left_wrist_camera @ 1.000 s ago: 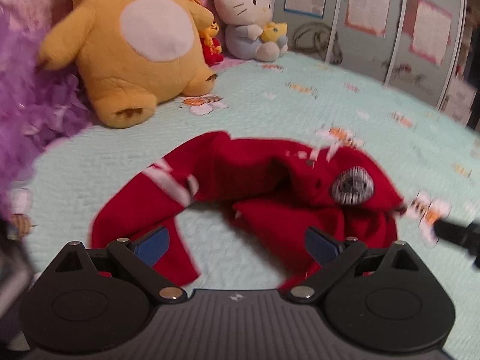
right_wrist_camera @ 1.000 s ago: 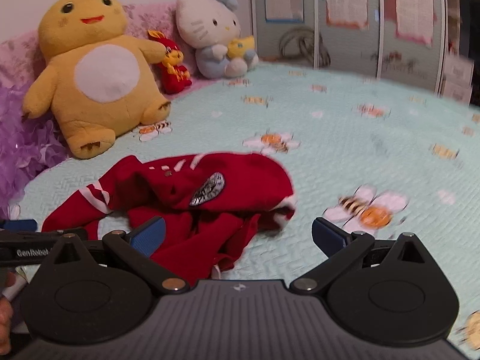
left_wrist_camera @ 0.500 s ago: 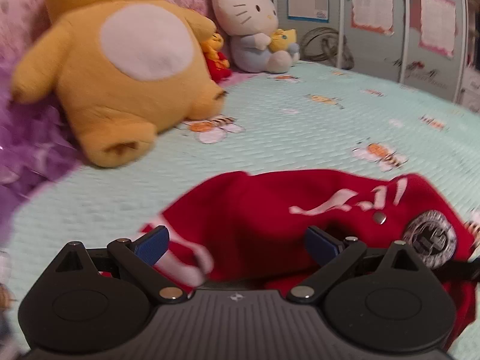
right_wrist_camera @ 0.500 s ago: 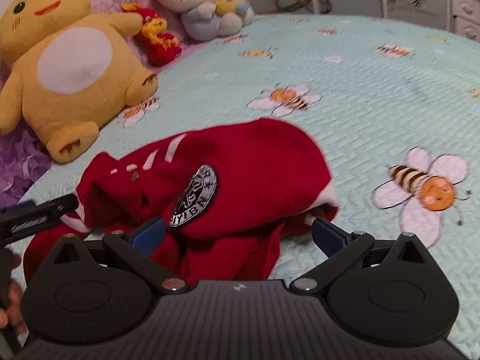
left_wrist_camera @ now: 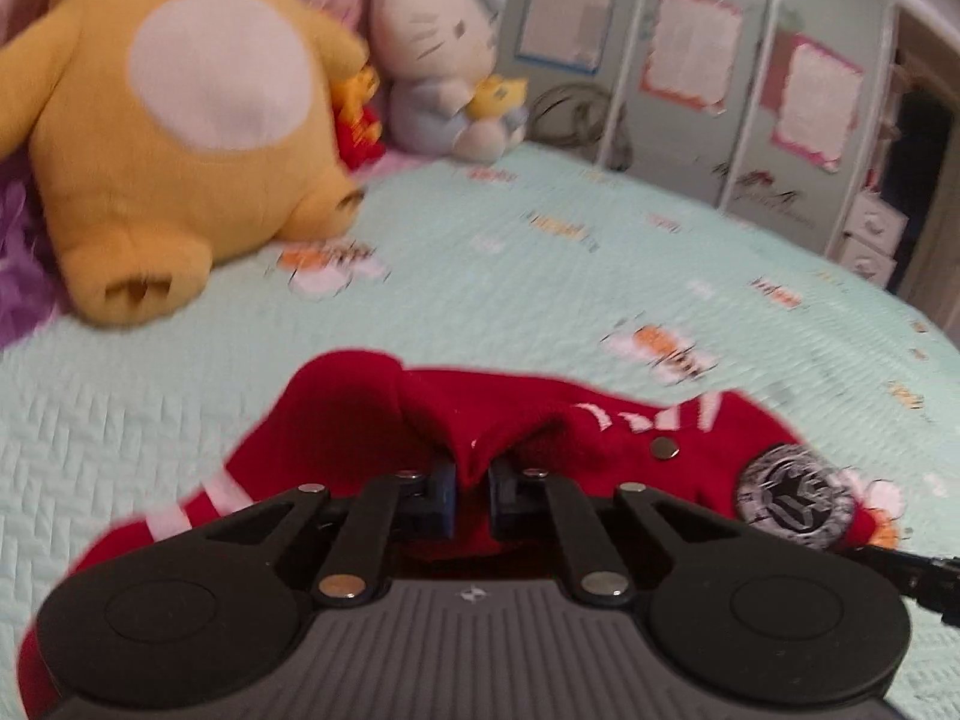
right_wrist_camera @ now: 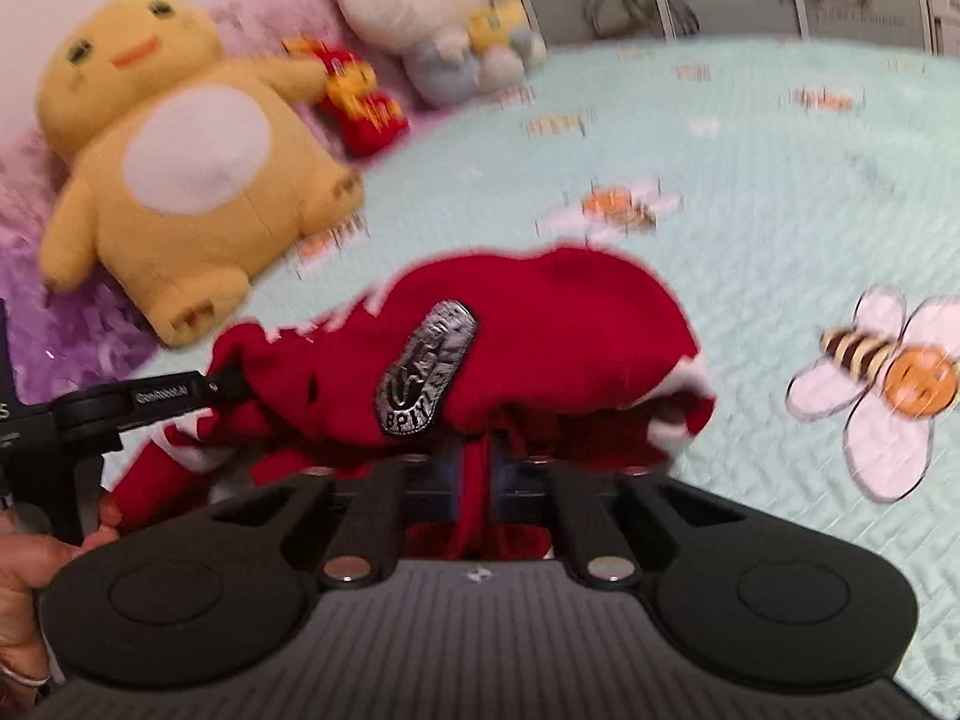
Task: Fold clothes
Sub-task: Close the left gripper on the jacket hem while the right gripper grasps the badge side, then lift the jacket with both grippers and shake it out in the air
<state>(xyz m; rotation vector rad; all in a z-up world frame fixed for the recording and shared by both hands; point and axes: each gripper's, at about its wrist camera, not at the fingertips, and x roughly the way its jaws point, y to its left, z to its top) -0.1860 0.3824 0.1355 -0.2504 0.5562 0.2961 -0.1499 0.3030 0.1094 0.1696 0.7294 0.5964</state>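
A crumpled red garment (left_wrist_camera: 372,414) with white stripes and a round grey badge (left_wrist_camera: 792,498) lies on the pale green quilt (left_wrist_camera: 480,300). My left gripper (left_wrist_camera: 471,480) is closing, its blue pads pinching a raised fold of the red cloth. In the right wrist view the same garment (right_wrist_camera: 570,324) bulges up with the badge (right_wrist_camera: 426,369) on top. My right gripper (right_wrist_camera: 477,474) is closing too, with a strip of red cloth pressed between its pads. The left gripper (right_wrist_camera: 231,384) reaches into the garment's left end there.
A big yellow plush (left_wrist_camera: 180,138), a white cat plush (left_wrist_camera: 438,72) and a small red toy (left_wrist_camera: 357,132) sit at the back left. Purple fluff (right_wrist_camera: 54,324) borders the left. Grey panel doors (left_wrist_camera: 690,72) stand behind. A hand (right_wrist_camera: 24,570) holds the left tool.
Both grippers came forward and down onto the red garment, then went from wide open to pinched on folds of its cloth. The cloth now rises at each grip.
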